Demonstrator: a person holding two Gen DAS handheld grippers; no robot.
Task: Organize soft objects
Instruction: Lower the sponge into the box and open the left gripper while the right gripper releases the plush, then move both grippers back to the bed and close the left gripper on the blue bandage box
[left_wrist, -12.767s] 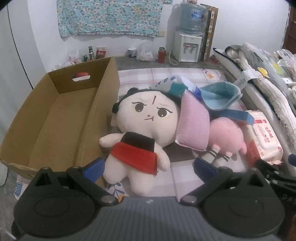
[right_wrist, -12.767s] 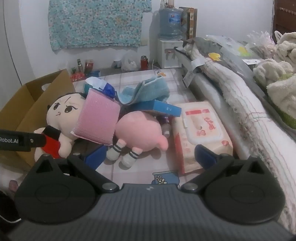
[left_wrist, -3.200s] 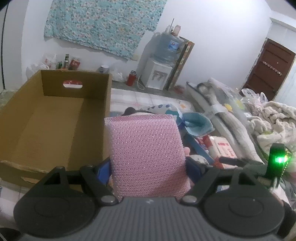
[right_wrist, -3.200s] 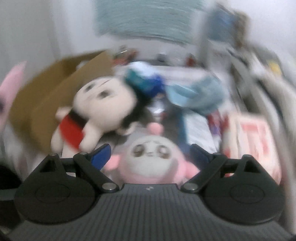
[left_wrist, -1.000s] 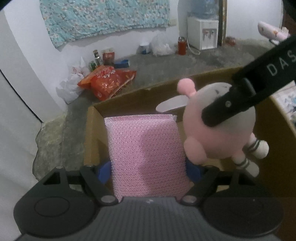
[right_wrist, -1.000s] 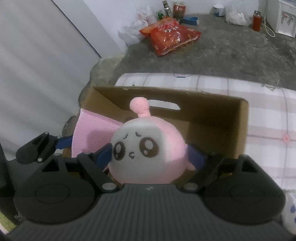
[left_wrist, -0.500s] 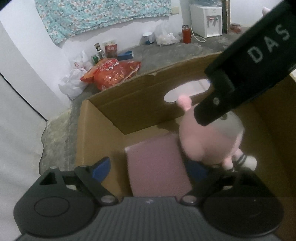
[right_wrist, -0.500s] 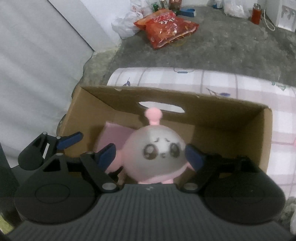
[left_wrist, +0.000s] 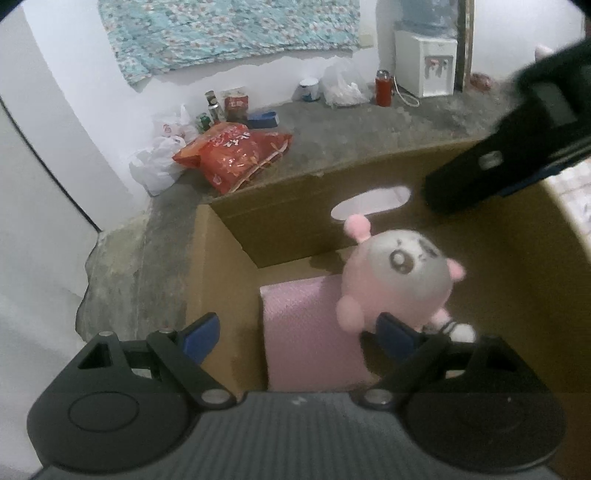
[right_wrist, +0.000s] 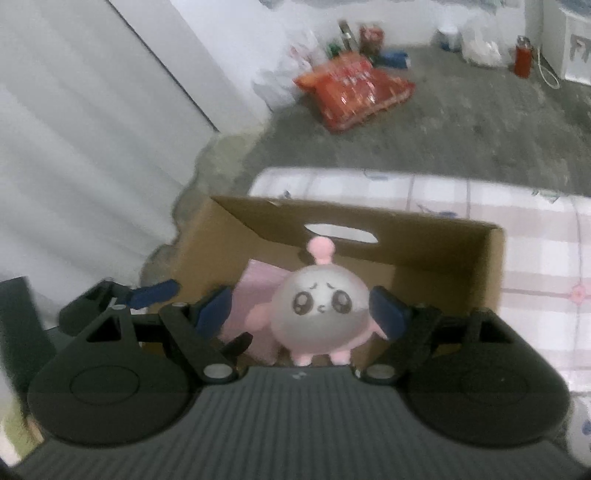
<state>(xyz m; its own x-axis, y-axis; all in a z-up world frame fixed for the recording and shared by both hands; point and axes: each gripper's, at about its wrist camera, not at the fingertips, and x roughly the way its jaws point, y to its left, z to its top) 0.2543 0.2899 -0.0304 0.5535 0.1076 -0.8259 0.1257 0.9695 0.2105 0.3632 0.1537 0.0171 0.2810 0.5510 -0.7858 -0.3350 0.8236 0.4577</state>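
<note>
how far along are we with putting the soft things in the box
Done: the pink pad and the round pink plush lie inside the cardboard box. In hand: nothing; the left gripper and right gripper are both open above the box. Left: any other soft items are out of view now.

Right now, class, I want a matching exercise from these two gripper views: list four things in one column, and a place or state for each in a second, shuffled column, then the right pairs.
Things:
1. pink plush
2. pink sponge
3. red snack bag
4. left gripper

Places or states:
A. lying on the grey floor beyond the box
B. open, holding nothing
C. flat on the bottom of the cardboard box
D. in the box, partly on top of the pink sponge, face showing

Pairs: 1-D, 2-C, 3-A, 4-B
</note>
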